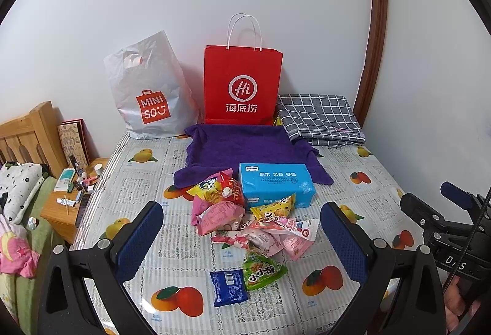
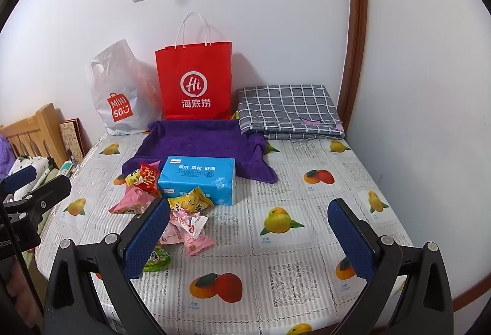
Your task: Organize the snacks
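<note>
Now both grippers hang above the table with nothing between their fingers. The left gripper (image 1: 241, 240) has its two blue pads spread wide, and seen from its camera the pile of snacks (image 1: 245, 218) lies on the table between and beyond them. The right gripper (image 2: 248, 238) is spread wide as well; it is over the bare part of the tablecloth (image 2: 291, 273), to the right of the pile, and its left finger (image 2: 147, 240) hides some of the packets from its camera.

The snacks are in a loose heap near the middle of the table, in front of a blue tissue pack (image 1: 276, 184) and touching its front. On top at the back is a red and yellow packet (image 1: 221, 186), under it some pink packets (image 1: 219, 217), and a yellow packet (image 1: 274, 209) leans at the tissue pack. A green triangular packet (image 1: 262, 270) and a dark blue packet (image 1: 228, 287) lie just beside each other at the near edge of the heap (a little apart from the others).

Behind the tissue pack a purple towel (image 1: 245, 148) is spread out. At the wall stand a red paper bag (image 1: 244, 86) and a white plastic bag (image 1: 147, 89), and a folded checked cloth (image 1: 319, 117) lies to the right of them.
</note>
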A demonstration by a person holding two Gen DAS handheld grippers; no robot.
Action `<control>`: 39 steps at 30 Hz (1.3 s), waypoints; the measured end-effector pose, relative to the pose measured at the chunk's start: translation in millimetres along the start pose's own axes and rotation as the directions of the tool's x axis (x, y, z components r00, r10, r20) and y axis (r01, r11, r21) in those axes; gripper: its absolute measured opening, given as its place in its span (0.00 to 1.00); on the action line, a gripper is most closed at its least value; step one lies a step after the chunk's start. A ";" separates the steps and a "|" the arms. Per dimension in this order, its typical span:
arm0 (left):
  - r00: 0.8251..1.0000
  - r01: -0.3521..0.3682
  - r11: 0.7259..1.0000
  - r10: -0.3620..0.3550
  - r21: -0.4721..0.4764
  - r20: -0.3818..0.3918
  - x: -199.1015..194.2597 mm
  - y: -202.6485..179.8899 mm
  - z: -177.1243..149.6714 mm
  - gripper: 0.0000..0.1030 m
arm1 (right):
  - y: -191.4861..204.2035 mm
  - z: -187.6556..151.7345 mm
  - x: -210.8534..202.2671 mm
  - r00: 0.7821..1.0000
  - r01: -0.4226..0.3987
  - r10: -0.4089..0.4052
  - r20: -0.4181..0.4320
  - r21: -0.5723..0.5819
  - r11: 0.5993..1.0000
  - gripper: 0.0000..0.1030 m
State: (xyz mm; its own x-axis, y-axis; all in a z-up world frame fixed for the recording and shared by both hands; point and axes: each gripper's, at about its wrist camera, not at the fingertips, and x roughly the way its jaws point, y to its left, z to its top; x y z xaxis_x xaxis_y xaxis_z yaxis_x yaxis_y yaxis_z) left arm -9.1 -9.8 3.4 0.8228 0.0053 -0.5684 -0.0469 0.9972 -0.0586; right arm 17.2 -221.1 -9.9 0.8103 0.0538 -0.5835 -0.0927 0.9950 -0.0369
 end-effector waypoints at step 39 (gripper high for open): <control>1.000 0.006 1.000 -0.006 0.000 0.004 -1.8 -2.2 3.8 1.00 | 10.7 -1.2 -0.8 1.000 -0.012 0.012 0.008 -0.021 1.000 0.98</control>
State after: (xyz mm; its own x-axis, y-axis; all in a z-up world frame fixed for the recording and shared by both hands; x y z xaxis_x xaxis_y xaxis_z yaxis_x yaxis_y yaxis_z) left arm -8.3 -11.7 7.7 0.8254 -0.0001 -0.5645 -0.0423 0.9972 -0.0621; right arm 14.9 -210.6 -10.8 0.8136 0.0669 -0.5775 -0.1150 0.9922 -0.0472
